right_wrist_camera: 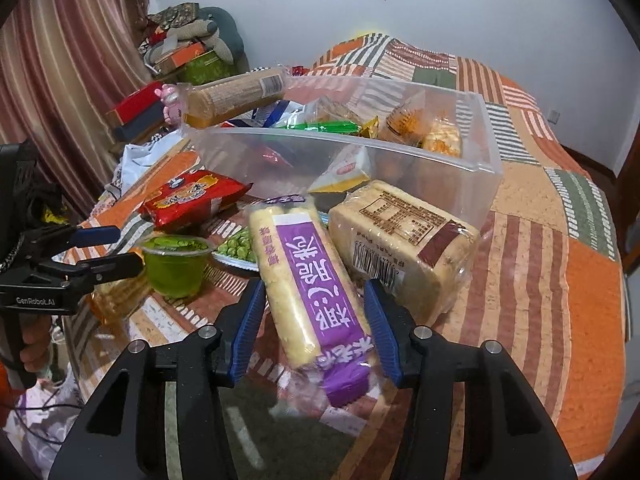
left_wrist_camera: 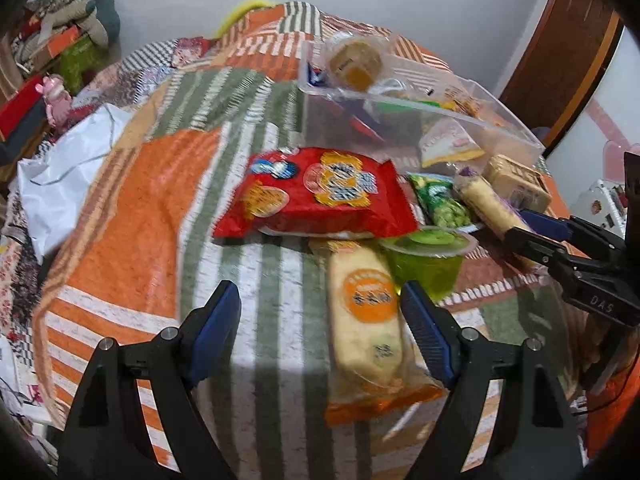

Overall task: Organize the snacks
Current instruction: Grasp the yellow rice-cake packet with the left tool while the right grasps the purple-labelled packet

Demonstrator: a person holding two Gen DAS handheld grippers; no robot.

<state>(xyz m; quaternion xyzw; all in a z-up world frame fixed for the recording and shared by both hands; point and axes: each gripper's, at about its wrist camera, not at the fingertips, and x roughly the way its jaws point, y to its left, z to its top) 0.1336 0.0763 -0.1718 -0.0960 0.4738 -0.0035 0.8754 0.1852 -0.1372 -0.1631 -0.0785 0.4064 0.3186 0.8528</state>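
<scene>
Snacks lie on a patchwork bedspread before a clear plastic bin (left_wrist_camera: 460, 108) (right_wrist_camera: 460, 160) that holds several snacks. My left gripper (left_wrist_camera: 320, 320) is open; an orange-labelled cracker pack (left_wrist_camera: 366, 328) lies between its fingers, near the right one. My right gripper (right_wrist_camera: 314, 320) is open around a purple-labelled rice cracker pack (right_wrist_camera: 312, 280), which also shows in the left wrist view (left_wrist_camera: 492, 208). A red snack bag (left_wrist_camera: 316, 196) (right_wrist_camera: 192, 196), a green jelly cup (left_wrist_camera: 428, 256) (right_wrist_camera: 176, 264), a green pea packet (left_wrist_camera: 440, 200) and a beige cake pack (right_wrist_camera: 408, 240) lie between.
A round biscuit roll (right_wrist_camera: 236, 96) rests on the bin's far rim. A white plastic bag (left_wrist_camera: 64, 176) lies at the bed's left edge. Boxes and a pink toy (left_wrist_camera: 56, 96) stand beyond it. A striped curtain (right_wrist_camera: 60, 80) hangs at the left.
</scene>
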